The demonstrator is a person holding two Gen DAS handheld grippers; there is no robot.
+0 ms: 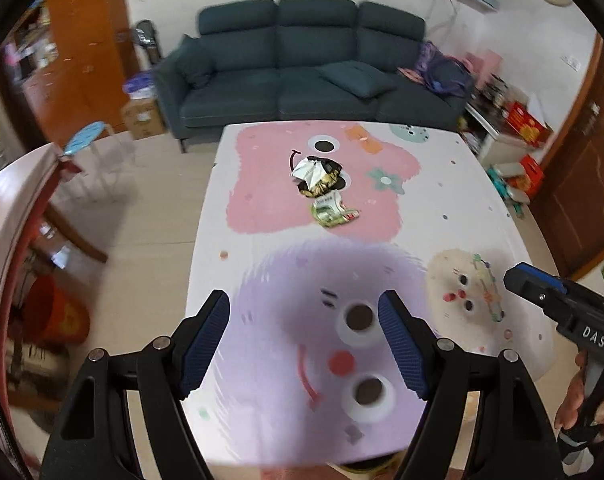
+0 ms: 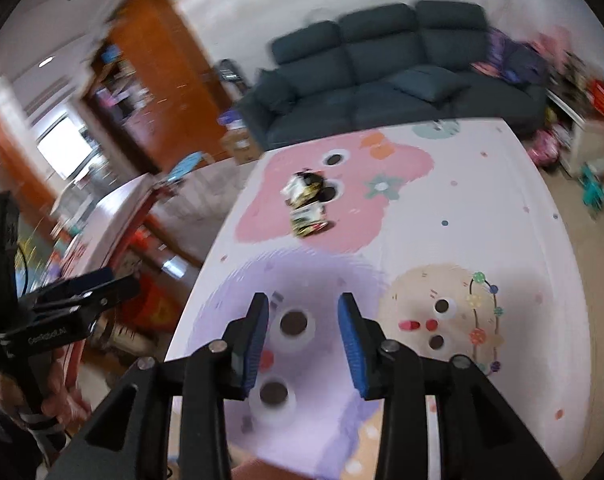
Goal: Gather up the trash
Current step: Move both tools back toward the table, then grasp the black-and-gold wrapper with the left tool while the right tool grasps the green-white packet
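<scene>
We hold the left gripper (image 1: 304, 340) and right gripper (image 2: 304, 344) apart and empty over the worktop (image 1: 442, 208). Two crumpled wrappers (image 1: 322, 188) lie touching at 12 o'clock, well ahead. Approach low, straddle one wrapper, then close firmly.

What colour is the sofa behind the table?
Dark teal-blue sofa, clearest in the left wrist view.

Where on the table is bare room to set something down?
The whole near half of the table is bare: the purple patch under the left gripper and the beige patch beside the right gripper. The only clutter is two crumpled wrappers mid-table on the pink patch, toward the sofa.
</scene>
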